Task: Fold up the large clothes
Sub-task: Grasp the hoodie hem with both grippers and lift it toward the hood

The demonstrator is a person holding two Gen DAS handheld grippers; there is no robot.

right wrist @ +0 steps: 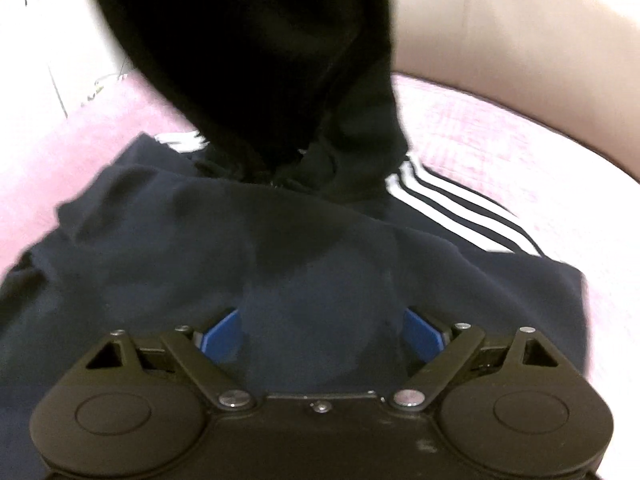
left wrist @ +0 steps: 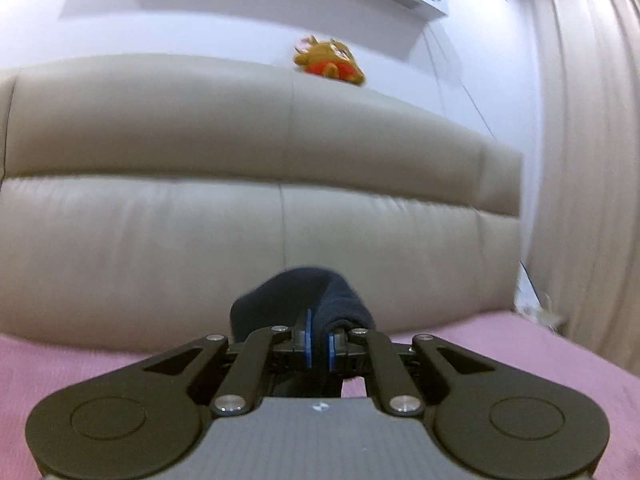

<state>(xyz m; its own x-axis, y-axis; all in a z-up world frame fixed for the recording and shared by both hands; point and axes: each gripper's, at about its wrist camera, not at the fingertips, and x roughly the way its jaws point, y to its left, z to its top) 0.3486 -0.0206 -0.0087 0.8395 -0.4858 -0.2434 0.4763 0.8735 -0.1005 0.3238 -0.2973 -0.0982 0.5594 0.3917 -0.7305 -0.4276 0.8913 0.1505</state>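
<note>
A dark navy hoodie with white sleeve stripes lies spread on a pink bedcover. My left gripper is shut on a bunched fold of this hoodie, held above the cover and pointing toward the headboard. In the right wrist view a dark part of the garment hangs lifted at the top. My right gripper stands open wide. Its blue pads flank a mound of the cloth, and its fingertips are hidden in the fabric.
A padded beige headboard runs across the far side of the bed. An orange-and-red plush toy sits on its top. A pale curtain hangs at the right. White wall and cabinet lie beyond.
</note>
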